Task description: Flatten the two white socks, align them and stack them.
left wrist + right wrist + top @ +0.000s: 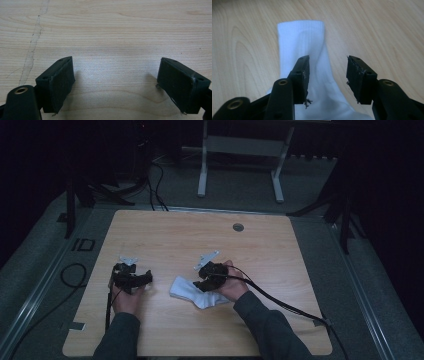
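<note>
So the white sock (192,292) was lying flat on the worktop (260,255), lower middle of the high view, right under the right gripper (204,281). In the right gripper view the sock (302,37) ran up the middle of the frame with its cuff at the top, and the right gripper (327,75) hung over it with jaws parted, nothing between them. My guess is it was lined up over the ankle bit to pinch the fabric, since one jaw sat over the sock and the other over bare wood just beside its edge.

The left gripper (131,279) was parked off at lower left of the high view, well apart from the sock. Its own view had the left gripper (116,82) spread wide over plain wood, holding nothing, probably just waiting its turn.

Stuff I couldn't make out: the sock's foot end was cut off at the bottom of the right gripper view and partly hidden under the hand (231,287) from above. Couldn't tell whether the jaws were touching the fabric or just above it. The room behind the worktop was super dark too.
</note>
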The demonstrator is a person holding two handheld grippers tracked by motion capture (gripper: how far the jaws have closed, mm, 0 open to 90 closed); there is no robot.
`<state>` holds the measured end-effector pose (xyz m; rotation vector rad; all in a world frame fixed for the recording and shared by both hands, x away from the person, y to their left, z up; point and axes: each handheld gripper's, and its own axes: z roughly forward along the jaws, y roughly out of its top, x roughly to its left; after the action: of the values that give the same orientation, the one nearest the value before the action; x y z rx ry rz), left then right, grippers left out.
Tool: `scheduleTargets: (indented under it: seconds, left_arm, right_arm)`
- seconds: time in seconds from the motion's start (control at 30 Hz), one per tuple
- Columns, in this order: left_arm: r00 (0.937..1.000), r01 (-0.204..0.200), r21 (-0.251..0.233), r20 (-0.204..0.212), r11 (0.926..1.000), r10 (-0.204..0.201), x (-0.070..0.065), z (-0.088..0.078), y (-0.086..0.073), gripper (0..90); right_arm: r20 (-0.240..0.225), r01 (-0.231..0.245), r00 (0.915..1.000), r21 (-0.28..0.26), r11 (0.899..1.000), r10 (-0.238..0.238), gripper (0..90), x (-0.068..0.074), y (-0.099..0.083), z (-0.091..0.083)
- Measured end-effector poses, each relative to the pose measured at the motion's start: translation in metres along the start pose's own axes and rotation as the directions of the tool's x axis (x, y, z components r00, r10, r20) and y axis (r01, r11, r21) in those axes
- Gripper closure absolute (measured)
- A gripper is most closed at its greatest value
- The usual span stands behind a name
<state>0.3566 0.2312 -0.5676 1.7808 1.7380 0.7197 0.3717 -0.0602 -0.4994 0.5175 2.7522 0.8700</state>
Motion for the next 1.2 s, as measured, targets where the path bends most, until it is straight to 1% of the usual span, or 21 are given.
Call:
scheduleTargets:
  seconds: [0.07,0.1,0.17,0.23,0.3,0.37,0.43,0.5,0.53,0.57,0.6,0.67,0.77,0.8,0.87,0.9,0.93,1.07,1.17,1.2]
  left_arm:
    - [1.0000,0.005,-0.004,-0.004,1.0000,-0.005,-0.001,0.000,0.000,15.0]
    - [1.0000,0.001,-0.012,0.000,0.9999,-0.001,-0.002,-0.001,-0.001,17.2]
    - [1.0000,-0.004,-0.022,0.006,0.9998,0.004,-0.005,-0.004,-0.001,28.9]
    - [0.9999,-0.008,-0.015,0.011,0.9999,0.008,-0.008,-0.006,-0.001,40.1]
    - [0.9991,-0.028,-0.006,0.031,0.9996,0.028,-0.010,-0.009,-0.001,50.7]
    - [0.9974,-0.045,0.001,0.056,0.9990,0.045,-0.011,-0.010,0.000,58.7]
    - [0.9939,-0.044,-0.001,0.101,0.9990,0.044,-0.013,-0.013,0.000,67.3]
    - [0.9893,-0.053,-0.019,0.135,0.9984,0.055,-0.015,-0.018,0.002,74.2]
    - [0.9861,-0.054,-0.031,0.155,0.9981,0.058,-0.018,-0.021,0.002,78.3]
    - [0.9825,-0.069,-0.036,0.171,0.9970,0.074,-0.020,-0.024,0.003,85.3]
    - [0.9789,-0.078,-0.042,0.186,0.9961,0.085,-0.023,-0.027,0.003,85.3]
    - [0.9704,-0.100,-0.050,0.216,0.9937,0.108,-0.028,-0.032,0.004,89.4]
    - [0.9588,-0.126,-0.067,0.248,0.9898,0.138,-0.038,-0.039,0.005,89.7]
    - [0.9549,-0.135,-0.070,0.257,0.9884,0.148,-0.041,-0.042,0.006,89.8]
    - [0.9484,-0.149,-0.078,0.271,0.9857,0.165,-0.047,-0.046,0.006,89.8]
    - [0.9431,-0.159,-0.084,0.282,0.9837,0.177,-0.050,-0.049,0.005,89.8]
    - [0.9392,-0.170,-0.087,0.287,0.9817,0.188,-0.053,-0.051,0.005,89.8]
    - [0.9225,-0.195,-0.095,0.320,0.9762,0.216,-0.065,-0.056,0.002,89.9]
    - [0.9113,-0.215,-0.096,0.338,0.9720,0.235,-0.075,-0.059,0.000,89.9]
    - [0.9069,-0.227,-0.096,0.342,0.9691,0.247,-0.078,-0.059,0.000,89.9]
  right_arm:
    - [0.013,0.005,0.9999,0.010,1.000,-0.005,51.7,-0.002,0.000,-0.002]
    - [0.017,0.008,0.9998,0.014,1.000,-0.008,51.5,-0.003,0.000,-0.003]
    - [0.028,0.014,0.9995,0.022,1.000,-0.015,51.1,-0.004,0.000,-0.005]
    - [0.040,0.020,0.9990,0.033,0.999,-0.022,51.0,-0.005,0.000,-0.007]
    - [0.048,0.031,0.9983,0.045,0.999,-0.033,50.9,-0.005,0.000,-0.009]
    - [0.066,0.047,0.9965,0.065,0.997,-0.051,50.8,-0.006,0.000,-0.011]
    - [0.072,0.052,0.9957,0.073,0.996,-0.058,50.9,-0.006,-0.001,-0.013]
    - [0.089,0.059,0.9938,0.082,0.995,-0.066,51.0,-0.007,-0.001,-0.015]
    - [0.098,0.058,0.9930,0.084,0.995,-0.066,51.1,-0.008,-0.001,-0.016]
    - [0.111,0.059,0.9915,0.083,0.995,-0.068,52.3,-0.008,-0.002,-0.018]
    - [0.111,0.059,0.9915,0.083,0.995,-0.068,52.3,-0.008,-0.002,-0.018]
    - [0.108,0.051,0.9923,0.076,0.996,-0.059,52.4,-0.010,-0.005,-0.021]
    - [0.119,0.038,0.9918,0.075,0.996,-0.047,52.1,-0.012,-0.010,-0.026]
    - [0.126,0.040,0.9908,0.071,0.997,-0.049,52.5,-0.013,-0.012,-0.028]
    - [0.124,0.025,0.9917,0.062,0.998,-0.032,52.6,-0.015,-0.016,-0.033]
    - [0.128,0.022,0.9913,0.060,0.998,-0.030,52.6,-0.016,-0.017,-0.035]
    - [0.131,0.014,0.9912,0.062,0.998,-0.022,52.3,-0.018,-0.019,-0.037]
    - [0.138,-0.002,0.9904,0.054,0.999,-0.005,52.7,-0.021,-0.026,-0.046]
    - [0.146,-0.015,0.9893,0.053,0.998,0.007,53.4,-0.023,-0.032,-0.051]
    - [0.145,-0.021,0.9893,0.051,0.998,0.014,53.6,-0.024,-0.034,-0.053]
